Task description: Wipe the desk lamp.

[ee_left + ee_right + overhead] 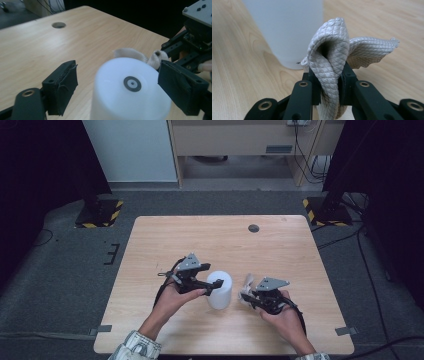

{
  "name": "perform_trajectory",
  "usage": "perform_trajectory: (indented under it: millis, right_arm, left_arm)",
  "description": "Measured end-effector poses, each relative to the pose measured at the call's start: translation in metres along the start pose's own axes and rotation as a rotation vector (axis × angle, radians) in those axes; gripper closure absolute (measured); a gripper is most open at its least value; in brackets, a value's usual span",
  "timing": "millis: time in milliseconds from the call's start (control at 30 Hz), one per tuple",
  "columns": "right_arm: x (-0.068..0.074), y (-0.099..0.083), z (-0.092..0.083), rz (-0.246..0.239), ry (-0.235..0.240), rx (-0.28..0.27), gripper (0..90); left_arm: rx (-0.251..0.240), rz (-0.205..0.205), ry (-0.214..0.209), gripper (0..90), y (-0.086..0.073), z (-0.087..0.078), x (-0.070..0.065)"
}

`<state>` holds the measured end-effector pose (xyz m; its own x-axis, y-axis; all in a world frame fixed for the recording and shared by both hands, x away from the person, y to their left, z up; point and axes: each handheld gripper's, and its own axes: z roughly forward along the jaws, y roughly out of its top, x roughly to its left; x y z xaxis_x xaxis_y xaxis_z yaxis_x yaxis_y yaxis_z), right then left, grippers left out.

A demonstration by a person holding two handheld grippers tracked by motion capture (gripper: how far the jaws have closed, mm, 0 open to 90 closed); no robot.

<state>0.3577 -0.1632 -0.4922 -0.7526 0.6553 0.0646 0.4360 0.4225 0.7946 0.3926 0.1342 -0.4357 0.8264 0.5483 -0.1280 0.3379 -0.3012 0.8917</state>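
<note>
A white cup (219, 290) stands upside down near the middle of the wooden table (200, 240). My left gripper (212, 288) reaches in from the left, and its jaws are open on either side of the cup (130, 87). The left pad (62, 85) stands clear of the cup wall, while the right pad (175, 85) sits close beside it. Just right of the cup, my right gripper (250, 296) is shut on a folded grey quilted cloth (247, 282). The cloth (329, 50) bulges up out of the jaws, with the cup (284, 30) right behind it.
A round cable hole (253, 228) lies toward the table's far edge. Tape tabs (104, 329) (345, 330) stick out at the near corners. Two stand bases with yellow-black stripes (100, 212) (325, 210) rest on the floor beyond the far corners.
</note>
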Motion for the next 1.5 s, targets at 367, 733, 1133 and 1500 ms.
perform_trajectory:
  millis: [367,733,1133,1500]
  right_arm:
    - [-0.056,0.016,-0.019,0.069,-0.101,0.002,76.2]
    - [-0.118,0.044,-0.013,0.166,-0.251,0.003,76.0]
    - [-0.143,0.025,0.045,0.229,-0.311,0.136,71.1]
    - [-0.119,0.041,0.020,0.243,-0.325,0.007,8.1]
  left_arm:
    - [0.095,-0.052,0.292,6.2,-0.038,-0.050,0.048]
    - [0.171,-0.077,0.361,6.1,-0.066,-0.056,0.071]
    - [0.222,-0.055,0.376,6.3,-0.073,-0.053,0.074]
    - [0.245,-0.051,0.408,5.8,-0.079,-0.057,0.079]
